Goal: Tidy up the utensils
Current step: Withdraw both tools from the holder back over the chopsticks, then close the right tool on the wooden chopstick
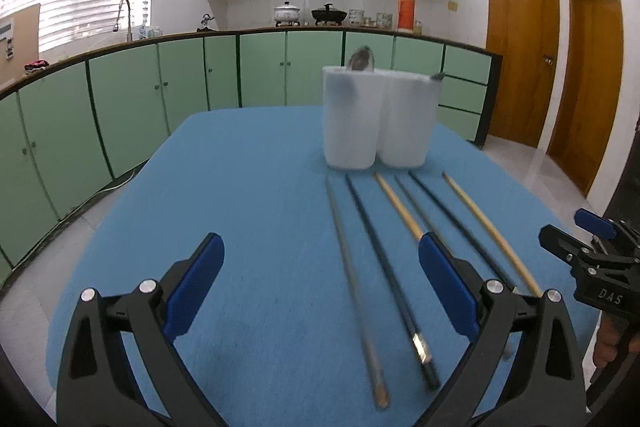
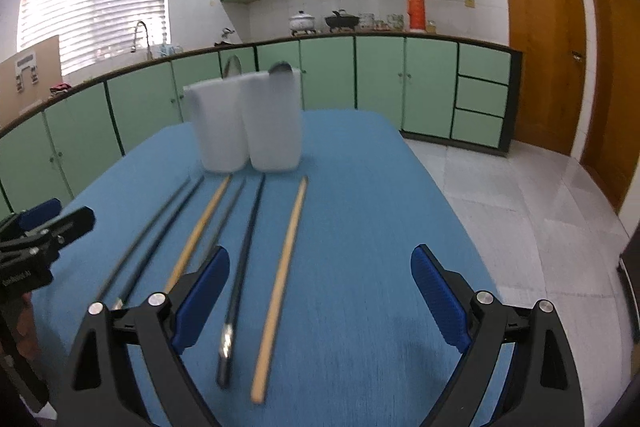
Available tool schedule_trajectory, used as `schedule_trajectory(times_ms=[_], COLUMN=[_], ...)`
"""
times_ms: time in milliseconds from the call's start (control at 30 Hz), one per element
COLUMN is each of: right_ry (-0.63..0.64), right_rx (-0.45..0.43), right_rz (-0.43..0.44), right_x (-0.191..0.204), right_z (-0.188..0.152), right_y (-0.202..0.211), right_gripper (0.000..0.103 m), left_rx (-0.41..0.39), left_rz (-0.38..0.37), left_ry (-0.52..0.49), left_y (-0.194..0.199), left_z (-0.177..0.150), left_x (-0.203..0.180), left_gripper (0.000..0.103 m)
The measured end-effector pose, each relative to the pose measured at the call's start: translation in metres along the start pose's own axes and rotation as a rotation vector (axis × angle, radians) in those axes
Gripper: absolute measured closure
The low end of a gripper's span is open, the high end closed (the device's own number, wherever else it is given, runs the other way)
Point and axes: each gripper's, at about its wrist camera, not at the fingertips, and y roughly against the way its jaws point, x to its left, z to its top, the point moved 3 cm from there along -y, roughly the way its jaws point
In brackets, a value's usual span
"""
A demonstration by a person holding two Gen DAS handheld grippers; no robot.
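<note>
Both grippers hover low over the blue worktop (image 1: 248,163), jaws wide, nothing held: left gripper (image 1: 320,291), right gripper (image 2: 320,295). Six chopsticks (image 2: 280,283) lie side by side ahead of them, tips pointing far toward two white holders (image 1: 376,119) standing touching each other at the far end. Two chopsticks are pale wood, four dark. A spoon (image 1: 362,61) sticks out of the left holder; another utensil tip (image 2: 280,67) shows in the right one.
</note>
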Motion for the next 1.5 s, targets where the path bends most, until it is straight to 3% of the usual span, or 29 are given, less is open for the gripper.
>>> schedule_trajectory(times_ms=[167,333,933,1133,1300,1500], right_ry=[-0.012,0.022,0.073,0.093,0.132,0.147], right_rx=[-0.019,-0.043,-0.067,-0.075,-0.076,-0.079], right_rz=[-0.026,-0.043,-0.026,-0.012,-0.017,-0.023], right_x=[-0.002,0.005,0.019,0.023,0.031,0.033], right_z=[-0.025,-0.041,-0.068,-0.070,-0.071,-0.070], right_y=[0.011,0.019,0.029,0.030,0.031,0.031], right_gripper=[0.018,0.026,0.061,0.073,0.091,0.092], left_rx=[0.009,0.015,-0.001,0.004,0.024,0.061], left_rz=[0.012,0.028,0.039,0.043,0.047,0.042], left_ry=[0.033,0.001,-0.014,-0.008,-0.002,0.007], left_y=[0.009,0.015,0.027,0.027,0.024,0.020], left_z=[-0.016,-0.030,-0.041,-0.046,-0.051,-0.057], left_x=[0.006,0.001,-0.010,-0.009,-0.008,-0.008], left_gripper=[0.008,0.008,0.008,0.008,0.008,0.010])
